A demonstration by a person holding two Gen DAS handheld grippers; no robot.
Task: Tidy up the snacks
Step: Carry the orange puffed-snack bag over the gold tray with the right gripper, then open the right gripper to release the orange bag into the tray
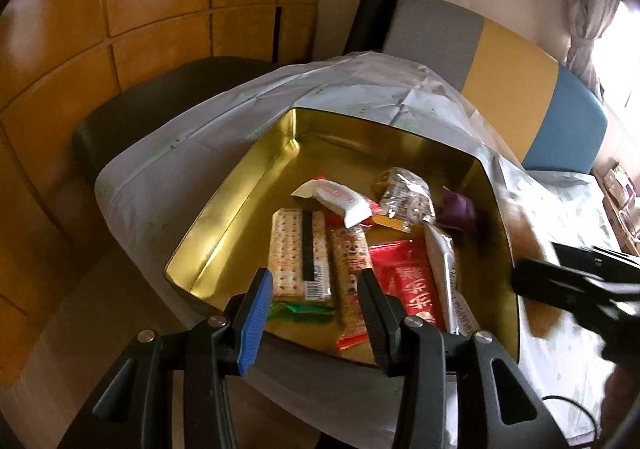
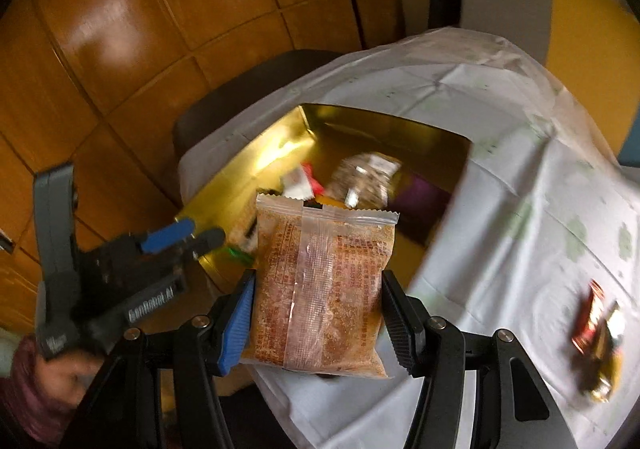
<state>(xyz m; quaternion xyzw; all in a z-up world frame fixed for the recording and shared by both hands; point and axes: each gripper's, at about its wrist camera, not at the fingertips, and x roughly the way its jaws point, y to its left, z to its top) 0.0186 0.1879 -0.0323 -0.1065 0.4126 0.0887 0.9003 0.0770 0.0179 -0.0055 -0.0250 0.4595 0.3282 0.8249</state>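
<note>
A gold tin [image 1: 224,209] stands open on the white tablecloth [image 1: 168,169] and holds several snacks: a cracker pack [image 1: 298,257], a red packet [image 1: 408,285], a white wrapped bar [image 1: 338,201], a clear bag [image 1: 404,193] and a purple packet [image 1: 456,209]. Over the tin's near edge hovers my left gripper [image 1: 314,277], open with nothing between its fingers; the right wrist view shows it too [image 2: 188,235]. My right gripper [image 2: 318,281] is shut on a clear packet of brown snack [image 2: 320,289], held above the table just short of the tin [image 2: 248,169]. In the left wrist view it is a dark blur [image 1: 560,281].
Two loose wrapped snacks [image 2: 596,349] lie on the cloth to the right. A dark chair [image 1: 160,109] stands behind the table's far left corner. Wooden wall panels [image 1: 120,9] rise beyond it. A grey, yellow and blue cushion [image 1: 512,65] is at the back right.
</note>
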